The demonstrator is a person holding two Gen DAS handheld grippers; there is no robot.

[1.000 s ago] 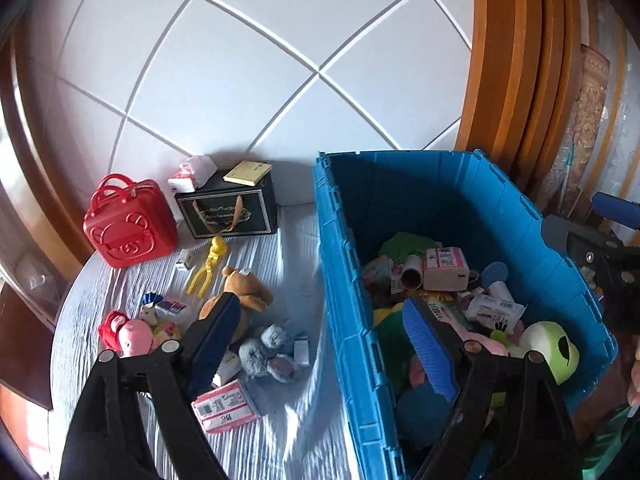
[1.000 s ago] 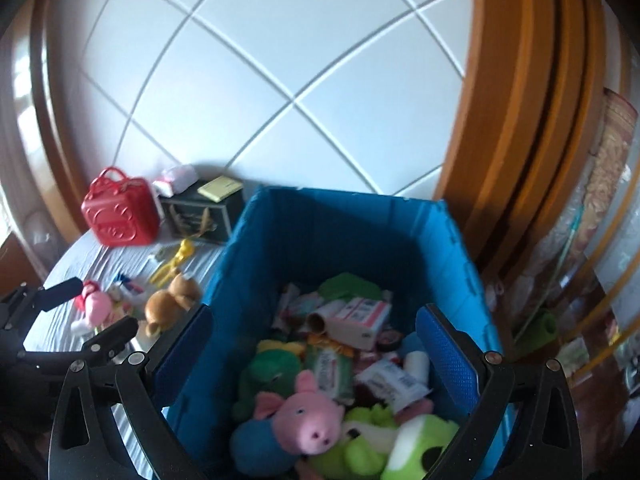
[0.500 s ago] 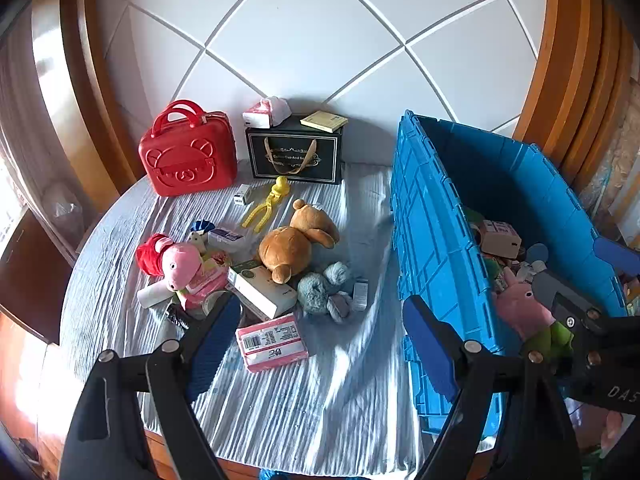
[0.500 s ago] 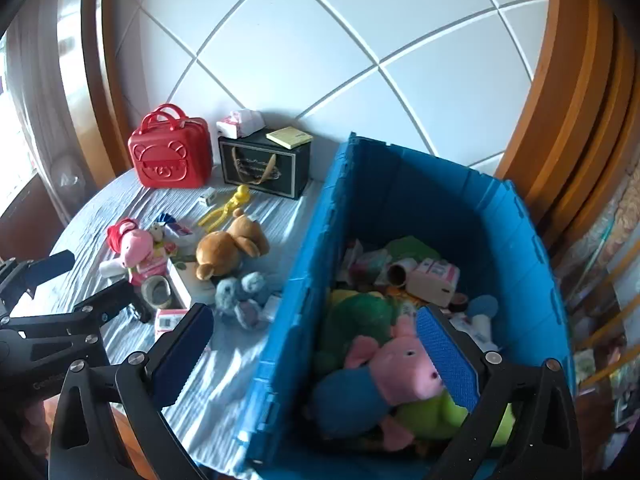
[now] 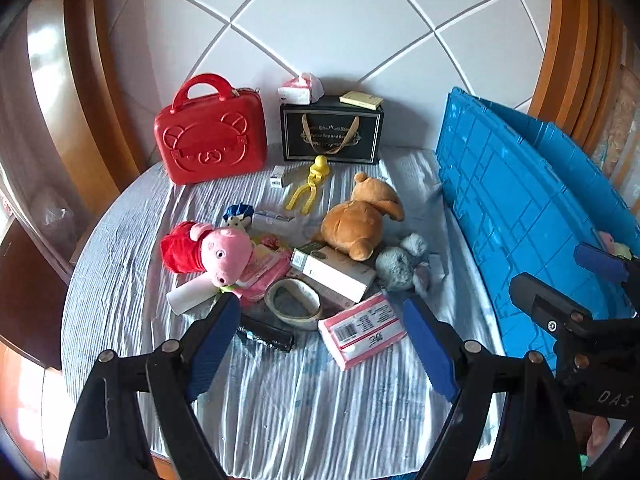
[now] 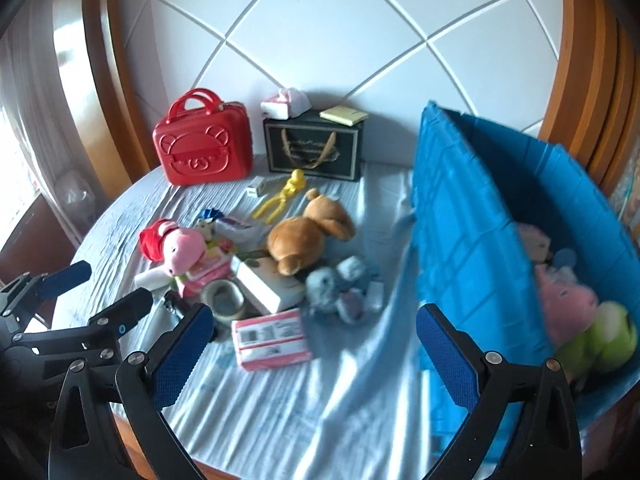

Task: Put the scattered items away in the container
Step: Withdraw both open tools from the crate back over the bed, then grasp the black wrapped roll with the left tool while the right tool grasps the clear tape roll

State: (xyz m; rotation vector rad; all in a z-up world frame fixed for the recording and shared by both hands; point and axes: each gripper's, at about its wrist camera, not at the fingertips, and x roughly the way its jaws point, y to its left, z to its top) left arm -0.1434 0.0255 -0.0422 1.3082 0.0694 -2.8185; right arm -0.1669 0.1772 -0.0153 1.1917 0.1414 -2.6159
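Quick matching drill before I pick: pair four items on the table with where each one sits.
Things:
1. yellow sticky-note pad
2. brown teddy bear
3. tape roll
4. green plush

Places:
A. inside the blue crate
B. on top of the black gift box
C. on the cloth, just left of the pink barcode packet
D. mid-table, in front of the black gift box

Pairs: 1-B, 2-D, 3-C, 4-A
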